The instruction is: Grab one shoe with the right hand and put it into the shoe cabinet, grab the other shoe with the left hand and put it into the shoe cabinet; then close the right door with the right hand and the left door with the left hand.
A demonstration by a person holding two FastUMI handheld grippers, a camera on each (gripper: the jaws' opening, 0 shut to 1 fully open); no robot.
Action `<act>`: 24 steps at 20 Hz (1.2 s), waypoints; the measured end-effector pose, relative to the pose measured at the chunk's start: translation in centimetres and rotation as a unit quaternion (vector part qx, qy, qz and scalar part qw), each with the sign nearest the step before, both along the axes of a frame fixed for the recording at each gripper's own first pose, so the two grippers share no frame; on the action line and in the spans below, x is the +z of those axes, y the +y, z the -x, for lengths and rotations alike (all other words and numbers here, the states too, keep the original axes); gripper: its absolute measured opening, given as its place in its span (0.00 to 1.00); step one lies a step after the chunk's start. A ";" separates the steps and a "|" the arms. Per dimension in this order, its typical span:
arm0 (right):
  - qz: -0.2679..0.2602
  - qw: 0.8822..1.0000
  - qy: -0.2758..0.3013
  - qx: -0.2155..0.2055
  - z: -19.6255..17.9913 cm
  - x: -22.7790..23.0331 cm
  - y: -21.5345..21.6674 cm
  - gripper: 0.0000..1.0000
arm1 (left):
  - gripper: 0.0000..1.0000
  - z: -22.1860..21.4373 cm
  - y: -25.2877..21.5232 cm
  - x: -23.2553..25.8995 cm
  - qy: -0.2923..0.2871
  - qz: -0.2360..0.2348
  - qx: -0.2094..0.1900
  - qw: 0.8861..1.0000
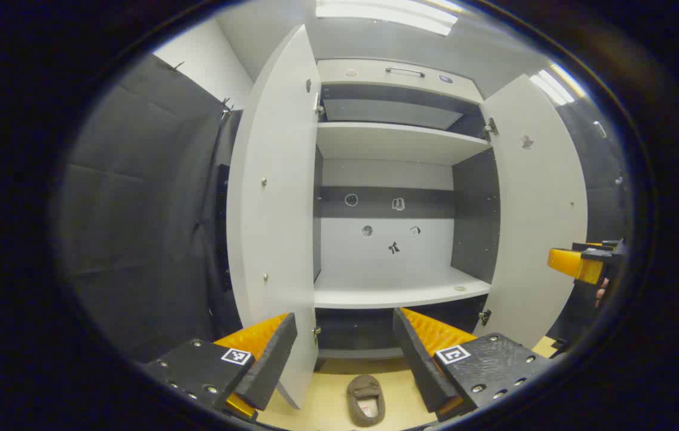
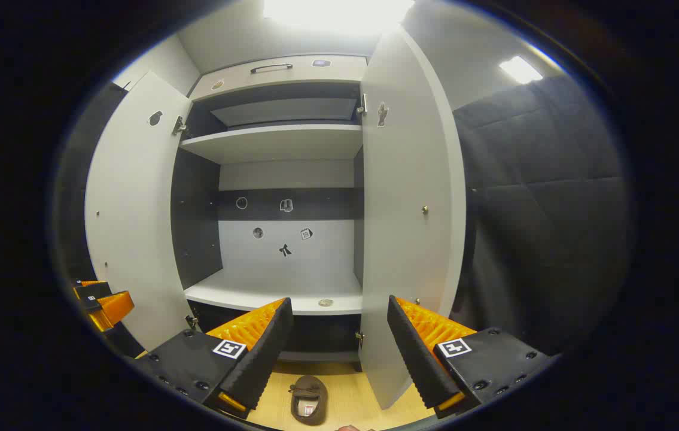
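Observation:
A brown slipper-like shoe (image 1: 366, 400) lies on the pale floor in front of the open shoe cabinet, low between my left gripper's fingers. My left gripper (image 1: 344, 316) is open and holds nothing. In the right gripper view a brown shoe (image 2: 308, 400) lies on the floor in the same way, below my open, bare right gripper (image 2: 339, 301). I cannot tell whether it is the same shoe. Both white doors stand wide open: the left door (image 1: 273, 209) (image 2: 130, 221) and the right door (image 1: 539, 209) (image 2: 411, 209). Each gripper also shows at the other view's edge (image 1: 581, 262) (image 2: 103, 305).
Inside the cabinet a white lower shelf (image 1: 399, 293) (image 2: 267, 296) carries a small round object (image 1: 460, 288) near its front. An upper shelf (image 1: 396, 140) sits higher up. Small stickers dot the back panel. Black cloth walls flank the cabinet on both sides.

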State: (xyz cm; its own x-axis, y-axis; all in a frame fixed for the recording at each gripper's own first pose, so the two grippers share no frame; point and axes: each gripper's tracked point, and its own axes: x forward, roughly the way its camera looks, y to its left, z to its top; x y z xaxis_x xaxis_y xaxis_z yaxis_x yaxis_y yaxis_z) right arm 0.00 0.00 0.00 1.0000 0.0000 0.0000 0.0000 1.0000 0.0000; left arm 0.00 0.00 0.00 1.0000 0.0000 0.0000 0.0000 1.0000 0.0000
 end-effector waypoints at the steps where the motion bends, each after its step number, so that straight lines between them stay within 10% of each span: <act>1: 0.000 1.000 -0.003 0.003 -0.2 0.1 0.4 1.00 | 1.00 0.2 -0.2 0.0 -0.004 0.001 -0.001 1.000; 3: -0.004 1.000 -0.002 0.013 -0.3 0.1 0.9 1.00 | 0.89 0.4 -0.7 -0.1 -0.007 0.002 -0.007 1.000; 4: -0.007 1.000 0.002 0.013 -0.2 -0.2 0.8 0.96 | 1.00 0.4 -0.9 -0.2 -0.006 0.001 -0.010 1.000; 24: -0.022 0.996 0.043 0.075 -1.9 -3.5 3.4 0.99 | 1.00 3.0 1.8 -2.5 0.018 0.012 0.044 0.999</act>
State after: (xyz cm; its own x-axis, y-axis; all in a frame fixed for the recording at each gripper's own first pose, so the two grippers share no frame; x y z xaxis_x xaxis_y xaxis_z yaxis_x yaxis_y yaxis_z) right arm 1.86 3.42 -3.46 0.9850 0.1511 -0.0832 -0.1473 0.9878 0.0507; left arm -3.04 1.81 -2.47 0.9955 0.0873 -0.0360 -0.0882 0.9959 -0.0218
